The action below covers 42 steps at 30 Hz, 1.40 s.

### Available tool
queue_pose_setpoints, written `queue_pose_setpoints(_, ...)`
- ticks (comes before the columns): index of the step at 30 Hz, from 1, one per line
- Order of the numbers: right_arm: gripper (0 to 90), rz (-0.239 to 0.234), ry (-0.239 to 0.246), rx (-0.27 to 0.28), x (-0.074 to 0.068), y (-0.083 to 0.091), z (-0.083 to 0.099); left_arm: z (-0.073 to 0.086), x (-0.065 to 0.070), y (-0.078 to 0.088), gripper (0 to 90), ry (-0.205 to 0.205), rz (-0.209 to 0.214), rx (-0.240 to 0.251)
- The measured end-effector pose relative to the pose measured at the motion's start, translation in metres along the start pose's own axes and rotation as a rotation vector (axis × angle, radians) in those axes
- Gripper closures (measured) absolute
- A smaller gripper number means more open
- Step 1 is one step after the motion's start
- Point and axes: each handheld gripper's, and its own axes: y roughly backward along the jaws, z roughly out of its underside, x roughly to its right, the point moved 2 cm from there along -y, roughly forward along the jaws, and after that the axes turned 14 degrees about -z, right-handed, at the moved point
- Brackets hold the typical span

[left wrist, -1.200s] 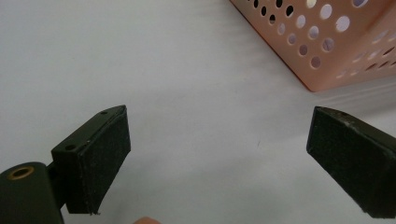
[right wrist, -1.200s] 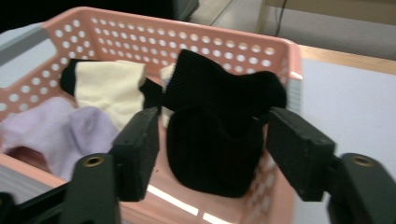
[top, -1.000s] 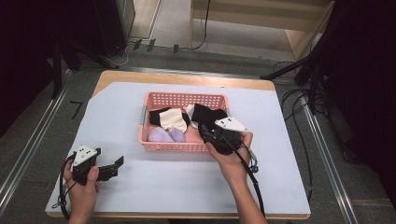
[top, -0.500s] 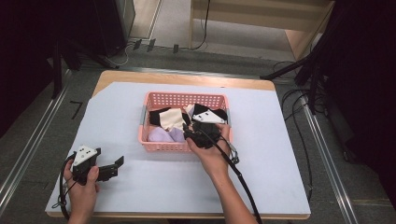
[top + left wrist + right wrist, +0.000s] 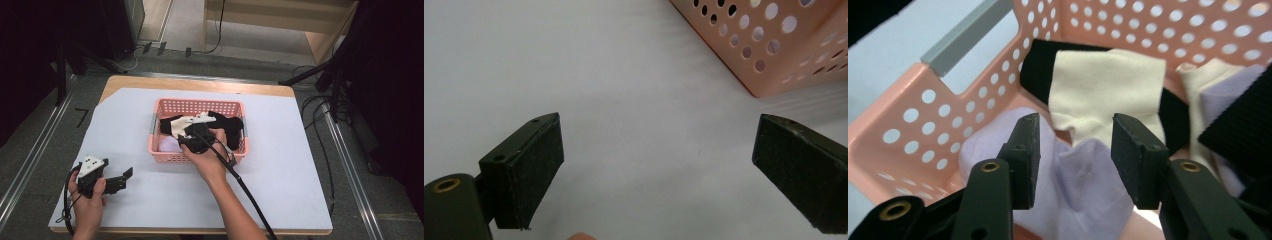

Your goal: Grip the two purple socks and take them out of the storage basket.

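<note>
The right gripper (image 5: 1075,150) has crossed from the pink basket's (image 5: 165,156) right side to its left half, and its jaws have just been closing; they now stand half apart over the lilac sock (image 5: 1083,195), pressing nothing, the cream sock (image 5: 1103,85) just beyond; a pick looks imminent. The left gripper (image 5: 659,170) rests wide apart on the bench (image 5: 280,170), left of the basket.

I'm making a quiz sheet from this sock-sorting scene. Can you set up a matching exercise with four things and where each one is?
1. pink perforated plastic basket
2. lavender knit sock
3. left hand-held gripper
4. right hand-held gripper

A. over the white sheet, outside the basket
B. middle of the table
C. inside the basket, above the socks
D. basket's near corner, under the jaws

Pairs: 1-B, 2-D, 3-A, 4-C
</note>
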Motion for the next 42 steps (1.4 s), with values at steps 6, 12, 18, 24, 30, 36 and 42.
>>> queue_pose_setpoints(6,56.0,-0.014,-0.079,-0.079,-0.002,-0.011,-0.003,0.0,0.0,0.0,7.2,0.001,-0.001,-0.001)
queue_pose_setpoints(12,40.2,-0.017,-0.127,-0.172,-0.002,-0.022,-0.004,0.0,0.0,0.0,7.2,-0.002,-0.002,-0.003)
queue_pose_setpoints(18,43.2,-0.102,-0.245,-0.303,0.003,-0.031,-0.005,0.0,0.0,0.0,7.3,-0.004,-0.003,-0.004)
queue_pose_setpoints(24,76.8,-0.155,-0.294,-0.306,0.007,-0.026,-0.01,0.0,0.0,0.0,7.2,-0.005,-0.003,-0.005)
queue_pose_setpoints(30,88.0,-0.144,-0.297,-0.246,0.009,-0.02,-0.01,0.0,0.0,0.0,7.2,-0.004,-0.002,-0.006)
queue_pose_setpoints(36,88.3,-0.173,-0.263,-0.068,0.01,-0.002,-0.013,0.0,0.0,-0.001,7.2,-0.004,-0.001,-0.006)
queue_pose_setpoints(42,88.2,-0.161,-0.173,0.102,0.014,0.018,-0.012,0.0,0.0,-0.001,7.3,-0.005,0.0,-0.007)
